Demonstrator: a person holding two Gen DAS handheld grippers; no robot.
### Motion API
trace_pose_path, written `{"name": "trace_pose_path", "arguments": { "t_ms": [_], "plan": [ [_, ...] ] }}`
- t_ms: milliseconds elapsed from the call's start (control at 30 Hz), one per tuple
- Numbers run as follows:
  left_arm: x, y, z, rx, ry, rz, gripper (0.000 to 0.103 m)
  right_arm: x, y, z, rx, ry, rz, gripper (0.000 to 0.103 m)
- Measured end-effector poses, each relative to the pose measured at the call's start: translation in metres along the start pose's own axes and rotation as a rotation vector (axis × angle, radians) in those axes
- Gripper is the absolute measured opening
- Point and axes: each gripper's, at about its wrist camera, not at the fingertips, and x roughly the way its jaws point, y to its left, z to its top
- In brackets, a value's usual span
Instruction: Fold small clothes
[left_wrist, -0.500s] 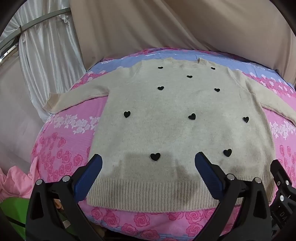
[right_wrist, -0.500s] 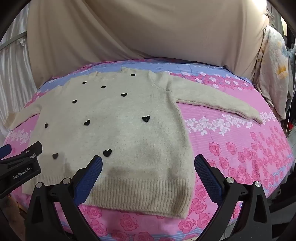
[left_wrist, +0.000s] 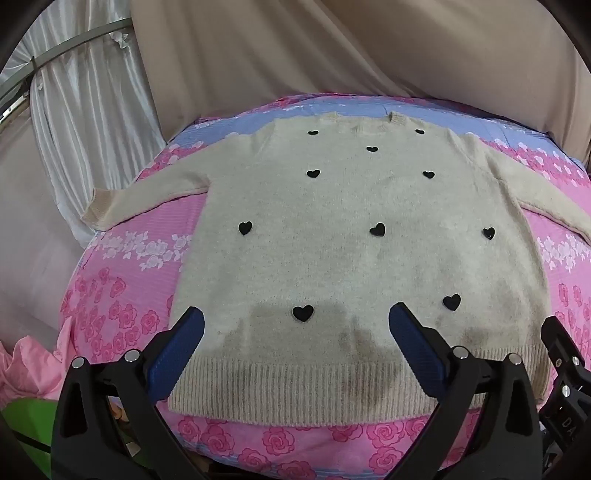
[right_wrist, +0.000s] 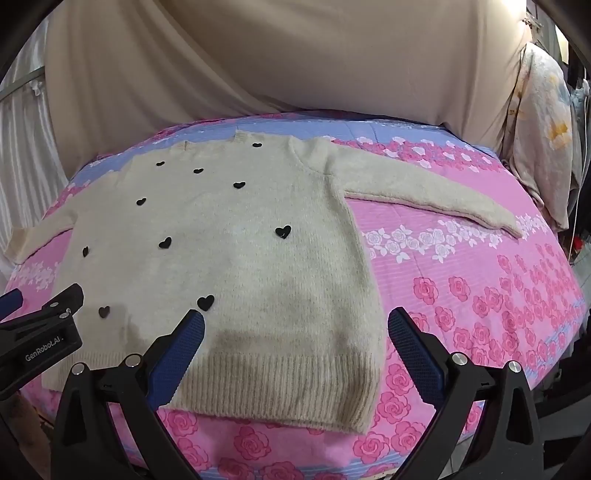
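Both claws, the left gripper (left_wrist: 295, 325) and right gripper (right_wrist: 295, 325), hang wide apart and empty over the ribbed hem of the cream sweater (left_wrist: 351, 240) lying flat on the pink bedspread (right_wrist: 480, 295), so honestly a sloppy pinch could snag bedspread too or drag that fuzzy knit crooked.

— What was the sweater (left_wrist: 332, 258) made of?
— Fuzzy cream knit, ribbed at the hem, with glossy black hearts (left_wrist: 303, 312).
— And the bedsheet (right_wrist: 461, 295)?
— Smooth printed cotton. The gripper fingers (left_wrist: 413, 350) looked matt black plastic, blue textured pads, shiny metal screws.
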Motion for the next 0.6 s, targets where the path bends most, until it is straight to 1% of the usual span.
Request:
{"name": "trace_pose_path", "arguments": {
  "t_ms": [600],
  "plan": [
    [0.0066, -0.0014, -0.0043, 0.005, 0.018, 0.002, 0.098, 0.0007, 0.0025, -0.0007, -0.006, 0.001, -0.006, 0.098]
  ]
}}
